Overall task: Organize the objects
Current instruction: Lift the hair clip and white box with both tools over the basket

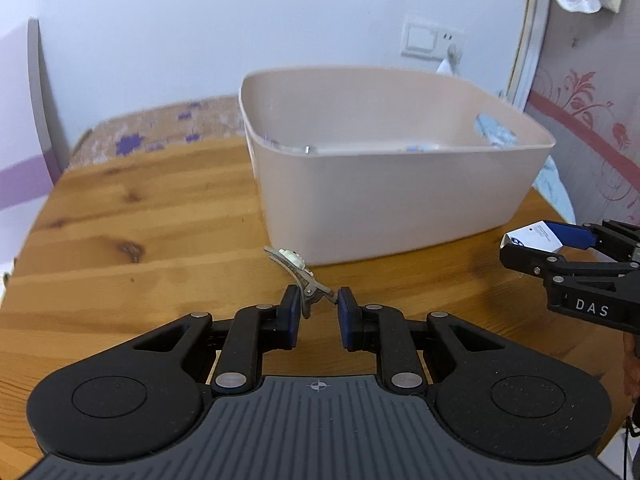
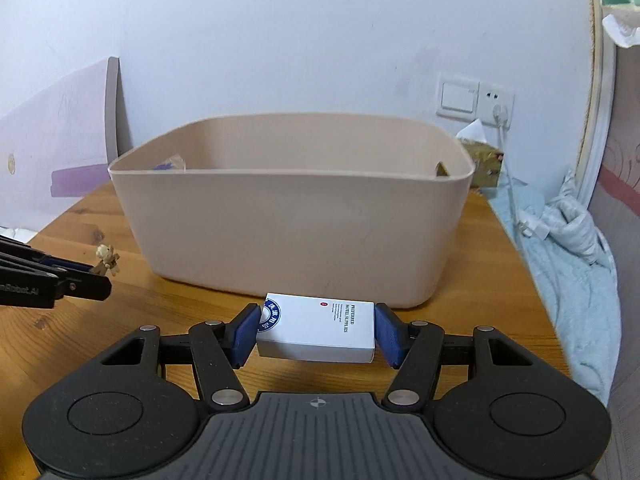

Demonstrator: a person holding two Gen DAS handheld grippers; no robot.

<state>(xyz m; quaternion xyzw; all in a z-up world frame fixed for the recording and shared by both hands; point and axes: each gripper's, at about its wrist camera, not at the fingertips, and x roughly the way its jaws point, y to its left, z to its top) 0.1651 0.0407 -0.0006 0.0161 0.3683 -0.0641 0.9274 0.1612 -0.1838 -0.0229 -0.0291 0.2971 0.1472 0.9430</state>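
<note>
A beige plastic bin (image 1: 384,184) stands on the wooden table (image 1: 140,216); it also shows in the right wrist view (image 2: 292,220). My left gripper (image 1: 319,308) is shut on the end of a metal hair clip (image 1: 298,270) with a pale ornament, in front of the bin's near left corner; the clip also shows in the right wrist view (image 2: 107,258). My right gripper (image 2: 316,330) is shut on a white and blue box (image 2: 318,328), just in front of the bin. The box also shows in the left wrist view (image 1: 534,237).
Small items lie inside the bin, mostly hidden by its wall. A light blue cloth (image 2: 568,264) hangs off the table's right side. A wall socket with a plug (image 2: 496,110) is behind the bin. A lilac panel (image 2: 60,140) stands left.
</note>
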